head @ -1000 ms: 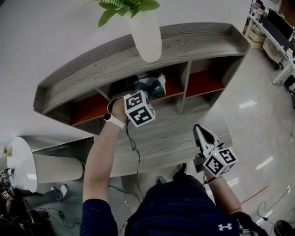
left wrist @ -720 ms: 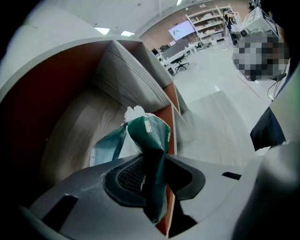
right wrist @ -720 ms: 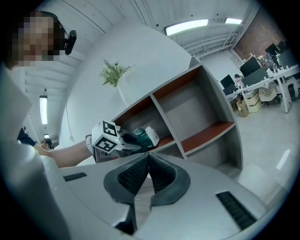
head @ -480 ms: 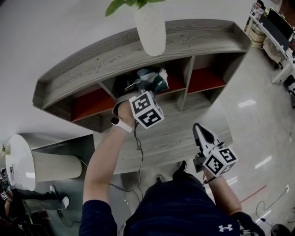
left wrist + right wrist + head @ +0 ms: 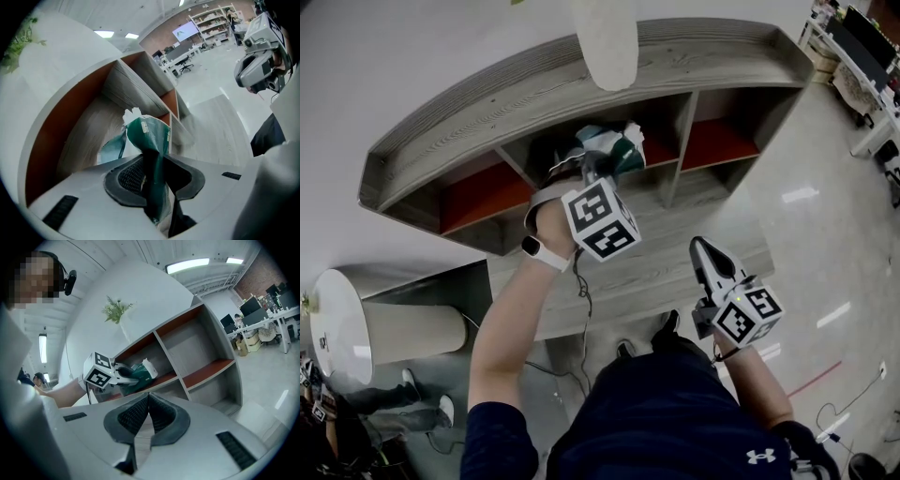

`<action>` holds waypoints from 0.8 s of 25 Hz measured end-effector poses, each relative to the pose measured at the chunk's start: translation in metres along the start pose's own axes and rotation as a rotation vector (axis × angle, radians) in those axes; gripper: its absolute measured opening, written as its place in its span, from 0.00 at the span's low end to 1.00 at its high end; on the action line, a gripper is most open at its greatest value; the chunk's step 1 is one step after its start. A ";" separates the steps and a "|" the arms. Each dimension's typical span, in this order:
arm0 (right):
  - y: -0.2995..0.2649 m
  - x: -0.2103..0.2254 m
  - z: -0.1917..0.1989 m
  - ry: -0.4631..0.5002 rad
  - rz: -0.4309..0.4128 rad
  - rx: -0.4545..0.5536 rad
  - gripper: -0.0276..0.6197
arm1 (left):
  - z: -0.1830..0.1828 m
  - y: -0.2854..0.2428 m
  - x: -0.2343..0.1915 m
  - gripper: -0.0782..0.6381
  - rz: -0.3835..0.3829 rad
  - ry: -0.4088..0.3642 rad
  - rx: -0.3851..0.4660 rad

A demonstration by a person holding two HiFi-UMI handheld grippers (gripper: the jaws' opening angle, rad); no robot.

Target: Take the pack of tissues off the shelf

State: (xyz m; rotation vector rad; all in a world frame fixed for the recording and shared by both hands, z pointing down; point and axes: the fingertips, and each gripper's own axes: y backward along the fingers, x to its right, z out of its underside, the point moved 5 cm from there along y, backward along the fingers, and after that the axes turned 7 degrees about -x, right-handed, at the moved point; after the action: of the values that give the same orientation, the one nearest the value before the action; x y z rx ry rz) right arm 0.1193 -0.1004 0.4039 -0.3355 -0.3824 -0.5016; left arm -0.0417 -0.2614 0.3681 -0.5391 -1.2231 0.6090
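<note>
The green and white pack of tissues point(image 5: 614, 148) is at the front of the middle compartment of the grey wooden shelf point(image 5: 534, 103). My left gripper point(image 5: 595, 169) is shut on it, and its jaws have just closed a little tighter on the pack. In the left gripper view the crumpled green wrapper point(image 5: 150, 136) is pinched between the black pads point(image 5: 129, 176), in front of the compartment's board point(image 5: 93, 126). My right gripper point(image 5: 701, 248) hangs lower right, away from the shelf, shut and empty. The right gripper view shows its pads point(image 5: 136, 413) pressed together, with the pack point(image 5: 140, 372) and left gripper point(image 5: 119, 376) beyond.
A white vase point(image 5: 605, 42) with a plant stands on the shelf's top, above the middle compartment. The side compartments have red backs point(image 5: 717, 141). A low grey board point(image 5: 675, 253) lies under my hands. A round white table point(image 5: 337, 328) is at the left, office desks point(image 5: 862, 56) far right.
My left gripper has drawn back from the compartment and risen slightly, bringing the tissue pack out to the shelf's front edge. The right gripper has stayed where it was.
</note>
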 end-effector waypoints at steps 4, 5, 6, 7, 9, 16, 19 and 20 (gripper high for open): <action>0.000 -0.001 0.001 0.001 0.007 -0.001 0.06 | -0.004 0.016 0.005 0.27 -0.009 0.005 0.033; 0.000 -0.002 0.001 0.001 0.008 -0.003 0.06 | -0.004 0.019 0.008 0.27 -0.008 0.004 0.036; 0.000 -0.003 0.001 0.002 0.009 -0.003 0.06 | -0.004 0.021 0.010 0.27 -0.007 0.002 0.038; 0.000 -0.004 0.001 0.003 0.009 -0.002 0.06 | -0.005 0.023 0.012 0.27 -0.007 -0.001 0.040; 0.000 -0.007 0.002 0.003 0.011 0.003 0.06 | -0.005 0.028 0.016 0.27 -0.014 -0.013 0.041; 0.007 -0.013 0.013 -0.020 0.036 -0.007 0.06 | -0.003 0.049 0.040 0.27 -0.038 -0.068 0.028; 0.008 -0.014 0.014 -0.020 0.043 -0.001 0.06 | -0.004 0.059 0.047 0.27 -0.043 -0.084 0.040; 0.009 -0.014 0.014 -0.019 0.045 0.001 0.06 | -0.006 0.063 0.050 0.27 -0.040 -0.088 0.051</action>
State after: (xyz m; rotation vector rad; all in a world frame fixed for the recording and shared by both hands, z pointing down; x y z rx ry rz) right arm 0.1087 -0.0818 0.4087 -0.3473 -0.3931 -0.4541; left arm -0.0338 -0.1820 0.3588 -0.4477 -1.2948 0.6341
